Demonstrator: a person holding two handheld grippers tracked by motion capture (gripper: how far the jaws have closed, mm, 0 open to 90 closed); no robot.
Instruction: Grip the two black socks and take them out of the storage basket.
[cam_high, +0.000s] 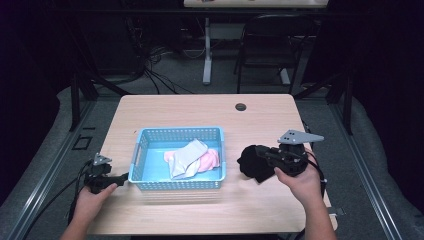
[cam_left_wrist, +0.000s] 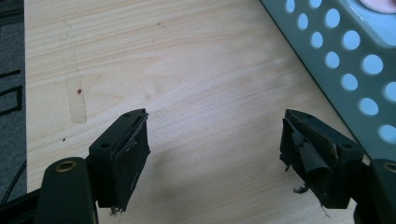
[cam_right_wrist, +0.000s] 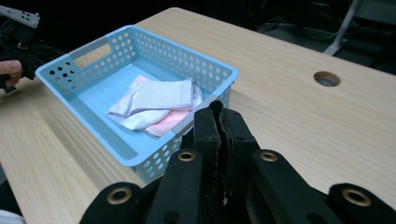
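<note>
A light-blue perforated basket (cam_high: 175, 131) (cam_right_wrist: 187, 52) stands mid-table. In it a grey-white sock (cam_high: 187, 157) (cam_right_wrist: 154, 95) lies over a pink one (cam_high: 210, 160) (cam_right_wrist: 163, 123). To the right of the basket, my right gripper (cam_high: 260, 155) (cam_right_wrist: 218, 109) has its jaws pressed together on a black cloth (cam_high: 251, 165) that bunches at its tips just above the table. My left gripper (cam_high: 122, 177) (cam_left_wrist: 215, 121) rests low at the basket's left end, open, with only bare wood between its worn pads; the basket wall (cam_left_wrist: 345, 60) is right beside it.
The wooden table has a round cable hole (cam_high: 241, 106) (cam_right_wrist: 327, 78) near its far edge. Behind the table are a black chair (cam_high: 270, 45), a white desk leg (cam_high: 207, 55) and floor cables. My left gripper (cam_right_wrist: 18, 51) also appears beyond the basket in the right gripper view.
</note>
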